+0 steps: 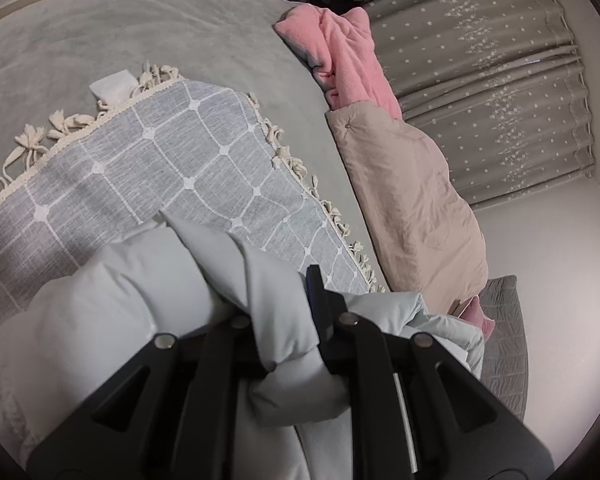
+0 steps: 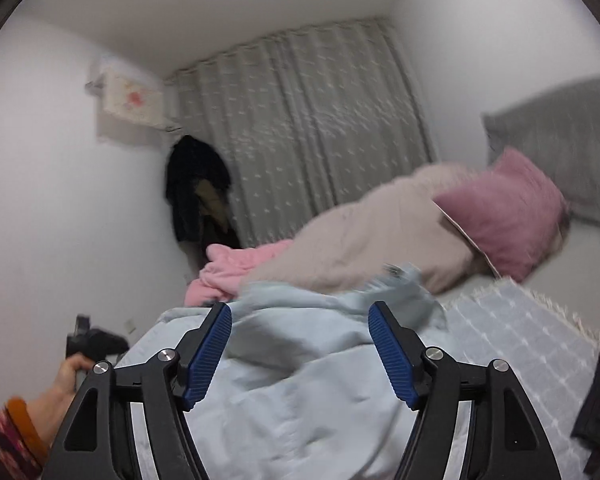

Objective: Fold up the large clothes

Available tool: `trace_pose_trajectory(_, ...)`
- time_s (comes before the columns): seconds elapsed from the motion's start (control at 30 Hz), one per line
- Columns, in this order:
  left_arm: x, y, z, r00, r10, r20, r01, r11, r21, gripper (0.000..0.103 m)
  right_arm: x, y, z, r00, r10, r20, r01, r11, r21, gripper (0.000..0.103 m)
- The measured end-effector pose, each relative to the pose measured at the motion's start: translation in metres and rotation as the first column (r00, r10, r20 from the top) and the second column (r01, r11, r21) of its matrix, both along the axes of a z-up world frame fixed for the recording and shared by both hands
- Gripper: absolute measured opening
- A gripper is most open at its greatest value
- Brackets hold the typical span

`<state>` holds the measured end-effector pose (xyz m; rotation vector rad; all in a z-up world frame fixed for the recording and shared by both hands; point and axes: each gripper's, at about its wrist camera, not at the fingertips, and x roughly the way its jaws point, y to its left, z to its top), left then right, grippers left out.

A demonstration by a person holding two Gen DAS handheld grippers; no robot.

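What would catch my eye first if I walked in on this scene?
Probably the puffy pale blue garment bunched on the bed, pinched in the left gripper, while the right gripper hangs open above it. Under it lies a grey checked throw with cream tassels. Along the far side of the bed, by the starred curtain, sit a pink blanket and a beige quilt.

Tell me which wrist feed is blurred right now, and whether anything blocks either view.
Right wrist view: motion-smeared, the curtain and beige quilt soft, while the open right tool stays sharp. Left wrist view: crisp, but the pale blue garment bunched in the left tool hides the lower frame. Both bend at the fisheye edges.
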<state>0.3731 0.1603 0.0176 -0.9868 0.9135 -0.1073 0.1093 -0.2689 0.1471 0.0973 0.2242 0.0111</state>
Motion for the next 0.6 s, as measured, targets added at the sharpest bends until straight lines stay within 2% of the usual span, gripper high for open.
trace_pose_trajectory(0.07,0.000,-0.002,0.004,0.999,-0.030,-0.014,0.030,1.000,0.004,0.016,0.037,0.018,-0.022,0.996,0.001,-0.088,-0.008,0.997,-0.079,0.076)
trace_pose_trajectory(0.13,-0.004,-0.005,0.014,0.996,-0.085,-0.024,0.086,0.996,0.029,0.017,0.085,0.017,-0.057,0.976,-0.012,-0.219,-0.005,0.997,-0.076,0.076)
trace_pose_trajectory(0.17,-0.008,-0.006,0.021,0.993,-0.118,-0.012,0.119,0.992,0.043,0.020,0.103,0.016,-0.069,0.966,-0.018,-0.258,0.001,0.998,-0.067,0.076)
trace_pose_trajectory(0.23,-0.020,-0.005,0.043,0.985,-0.167,0.040,0.162,0.981,0.105,0.025,0.133,0.015,-0.088,0.954,-0.048,-0.295,0.028,0.997,-0.071,0.076)
trace_pose_trajectory(0.3,-0.034,-0.004,0.065,0.977,-0.191,0.097,0.172,0.969,0.175,0.029,0.151,0.018,-0.092,0.953,-0.049,-0.300,0.025,0.996,-0.082,0.076)
trace_pose_trajectory(0.47,-0.074,-0.008,0.095,0.960,-0.166,0.223,0.096,0.951,0.294,0.035,0.186,0.026,-0.091,0.935,-0.032,-0.354,-0.010,0.993,-0.115,0.076)
trace_pose_trajectory(0.53,-0.091,-0.016,0.098,0.955,-0.146,0.260,0.044,0.933,0.358,0.037,0.197,0.023,-0.092,0.928,-0.033,-0.372,-0.013,0.993,-0.121,0.076)
trace_pose_trajectory(0.57,-0.097,-0.019,0.099,0.952,-0.136,0.272,0.019,0.920,0.393,0.040,0.201,0.021,-0.093,0.924,-0.035,-0.380,-0.013,0.992,-0.122,0.076)
trace_pose_trajectory(0.6,-0.104,-0.022,0.099,0.950,-0.125,0.285,-0.007,0.907,0.421,0.049,0.205,0.019,-0.094,0.922,-0.035,-0.386,-0.013,0.992,-0.122,0.077)
